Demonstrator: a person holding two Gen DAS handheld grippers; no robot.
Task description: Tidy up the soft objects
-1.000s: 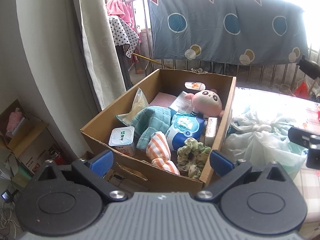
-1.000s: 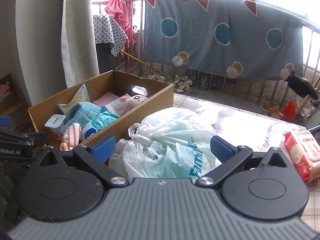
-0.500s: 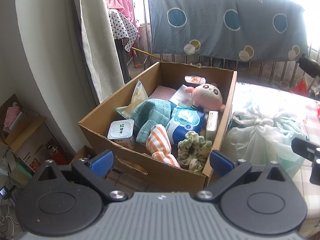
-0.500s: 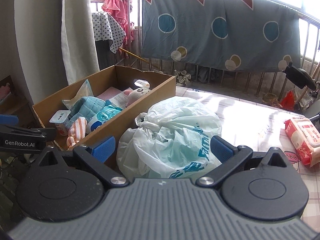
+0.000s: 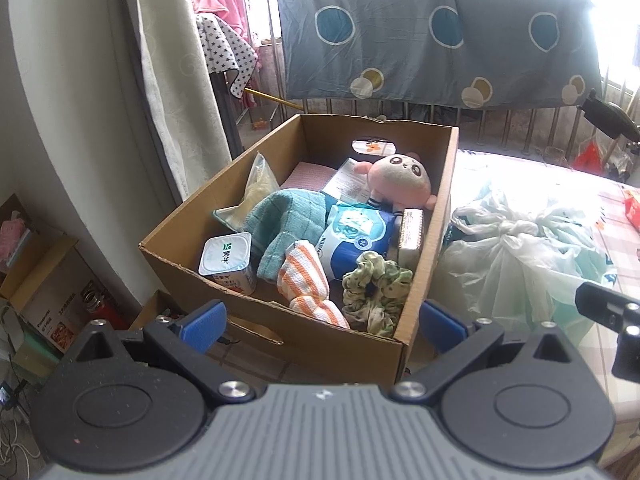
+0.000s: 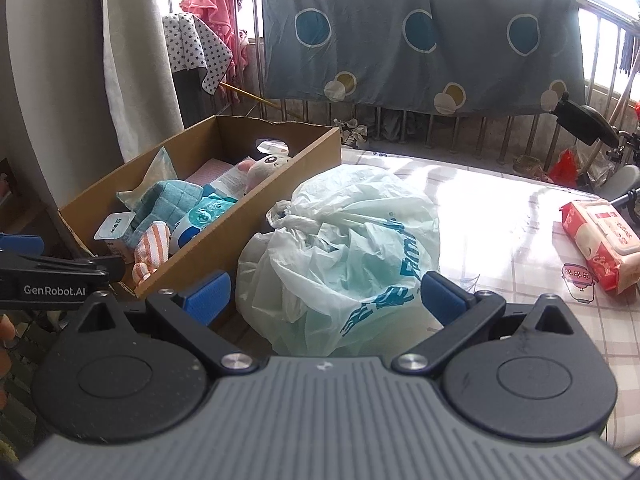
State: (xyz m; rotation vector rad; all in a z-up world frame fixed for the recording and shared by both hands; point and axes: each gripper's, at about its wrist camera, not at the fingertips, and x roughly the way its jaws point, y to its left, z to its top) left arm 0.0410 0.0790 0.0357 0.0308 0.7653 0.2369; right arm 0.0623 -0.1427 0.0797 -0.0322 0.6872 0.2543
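The cardboard box (image 5: 320, 344) holds the soft items: a pink plush toy (image 5: 400, 178) at its far end, a teal towel (image 5: 286, 220) at centre, an orange-striped cloth (image 5: 308, 280) and a green scrunchie (image 5: 374, 284) at its near wall. A tied plastic bag (image 6: 344, 248) lies just beside the box. The left gripper (image 5: 320, 320) hovers before the box, fingers apart, empty. The right gripper (image 6: 324, 294) faces the bag, its 2 fingers apart, empty.

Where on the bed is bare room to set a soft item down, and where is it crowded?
Free: the checked sheet between the plastic bag and the red wipes pack. Crowded: the cardboard box, filled nearly wall to wall, with the bag close against its right side.
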